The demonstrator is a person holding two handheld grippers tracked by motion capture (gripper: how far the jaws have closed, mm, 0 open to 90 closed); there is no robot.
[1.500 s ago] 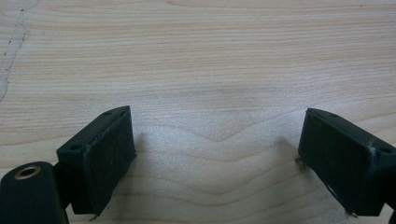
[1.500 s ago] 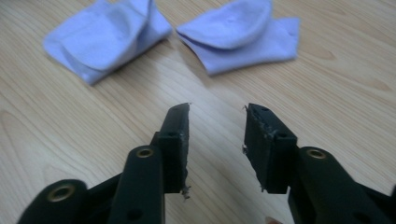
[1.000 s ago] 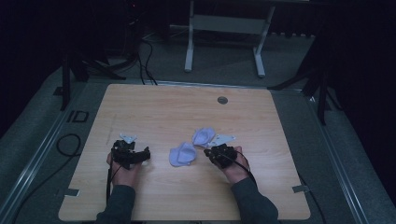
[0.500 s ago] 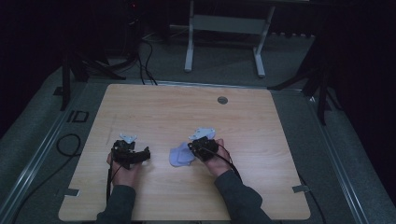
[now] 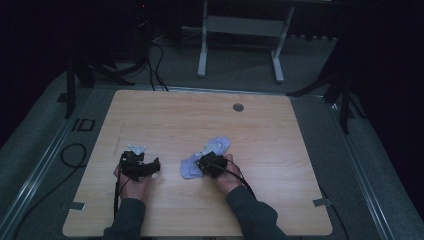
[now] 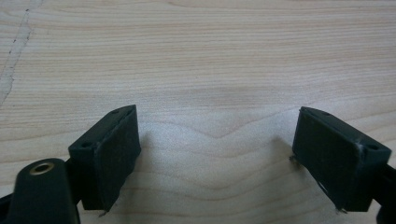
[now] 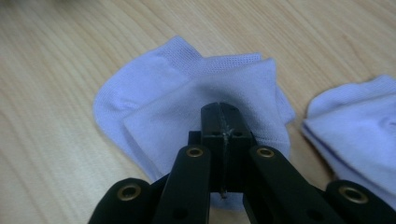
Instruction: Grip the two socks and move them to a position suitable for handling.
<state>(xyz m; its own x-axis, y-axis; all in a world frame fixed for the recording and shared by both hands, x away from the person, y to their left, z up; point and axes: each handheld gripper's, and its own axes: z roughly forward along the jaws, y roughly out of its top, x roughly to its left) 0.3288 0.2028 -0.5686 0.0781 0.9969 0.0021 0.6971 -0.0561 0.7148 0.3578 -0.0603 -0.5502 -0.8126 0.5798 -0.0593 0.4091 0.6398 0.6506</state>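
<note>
Right hand-held gripper (image 7: 219, 109) pressed tip-down on a folded pale lilac sock (image 7: 196, 102), jaws fully together with no fabric visibly pinched between them. Second sock (image 7: 359, 130) just beside, both near the middle of the wooden counter (image 5: 280, 130). Left hand-held gripper (image 6: 215, 149) wide over bare wood, just narrowed slightly, holding nothing.

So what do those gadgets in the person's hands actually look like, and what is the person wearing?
Both are black. The left gripper carries a grey three-cornered plate on top; its jaws end in flat, rectangular black pads. The right gripper has brass-coloured rivets and trails a black cable. Dark long sleeves cover the forearms.
</note>
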